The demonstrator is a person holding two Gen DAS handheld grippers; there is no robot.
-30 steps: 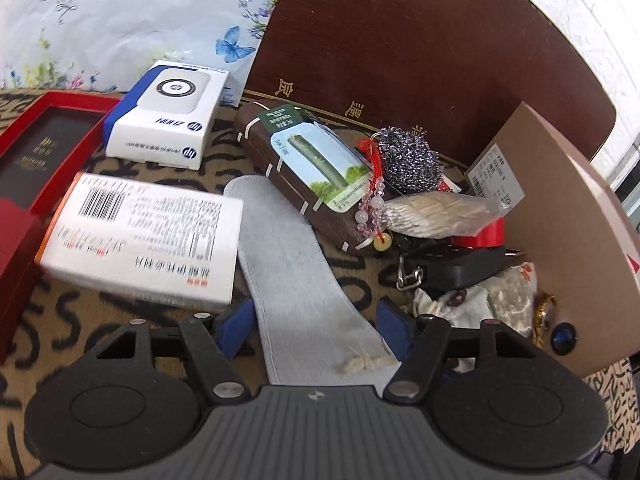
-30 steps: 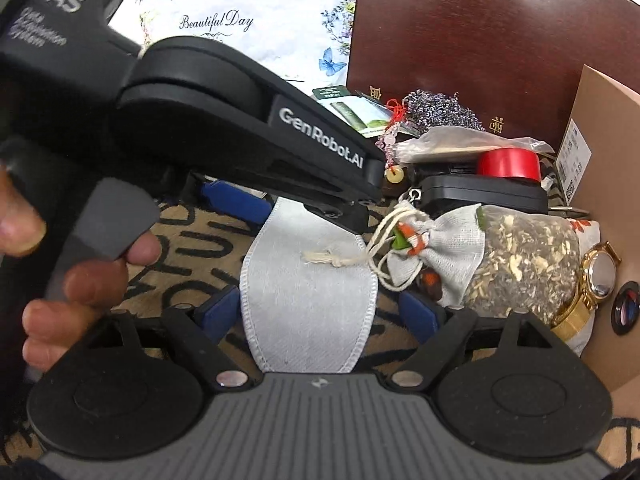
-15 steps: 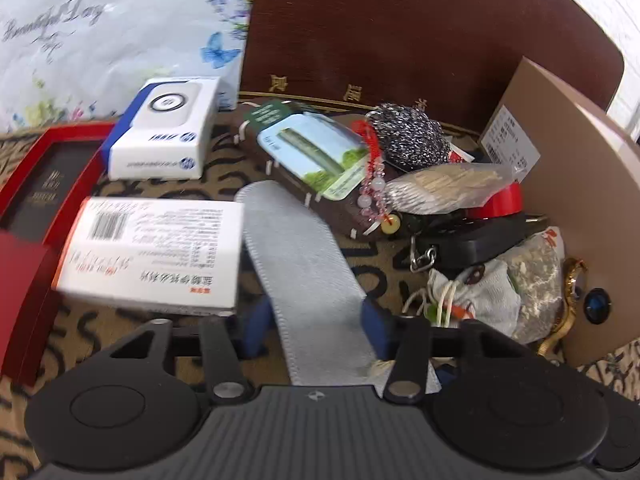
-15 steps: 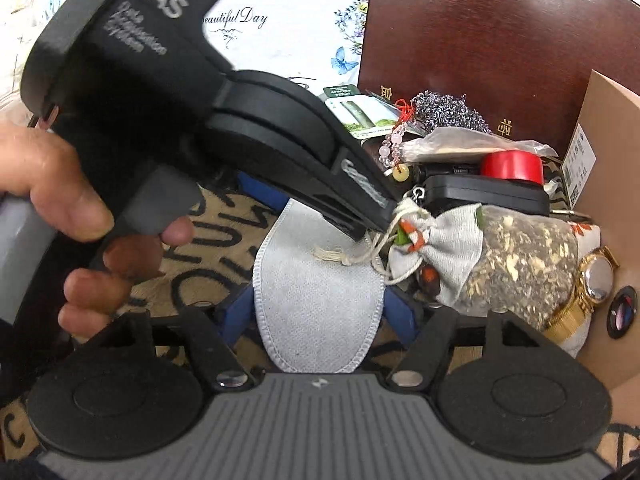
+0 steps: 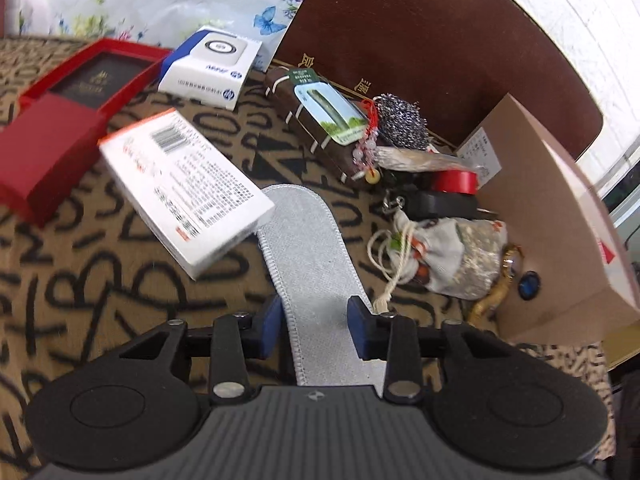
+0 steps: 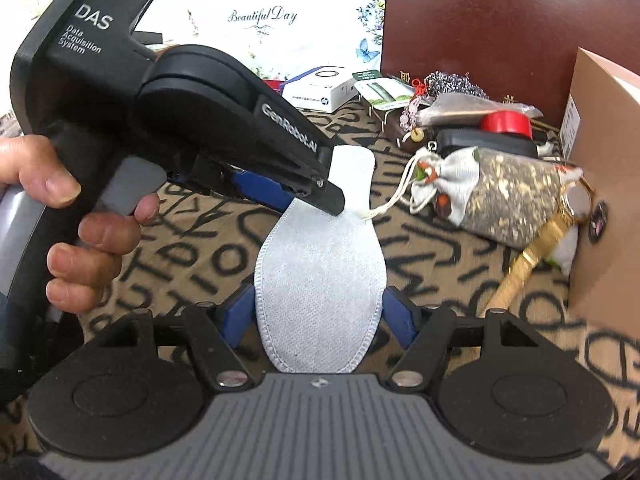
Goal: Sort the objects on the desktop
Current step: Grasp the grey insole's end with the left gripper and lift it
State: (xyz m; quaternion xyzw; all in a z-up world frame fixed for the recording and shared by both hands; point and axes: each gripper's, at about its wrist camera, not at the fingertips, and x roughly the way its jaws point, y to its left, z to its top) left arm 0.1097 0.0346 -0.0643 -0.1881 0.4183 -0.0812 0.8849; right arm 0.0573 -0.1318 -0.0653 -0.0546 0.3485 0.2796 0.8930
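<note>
A grey insole (image 5: 310, 256) lies on the letter-patterned cloth; in the right wrist view the insole (image 6: 320, 280) runs away from me. My left gripper (image 5: 318, 322) is shut on its middle, blue pads against both edges. My right gripper (image 6: 318, 314) is shut on its near end. The left gripper's body (image 6: 224, 128) and the hand holding it fill the left of the right wrist view. A white medicine box (image 5: 184, 188) lies left of the insole. A sachet bag (image 5: 444, 256) lies to its right.
A red box (image 5: 56, 140) and a white-blue box (image 5: 212, 68) sit at the left and back. A brown case (image 5: 320, 120), steel scourer (image 5: 400, 120), red cap (image 5: 456, 182) and gold watch (image 6: 556, 232) cluster by a cardboard box (image 5: 552, 232). A dark wooden board (image 5: 420, 40) stands behind.
Both grippers have closed in on the insole's edges. The insole has moved away from the pile toward me, and the left gripper has swung so the view tilts.
</note>
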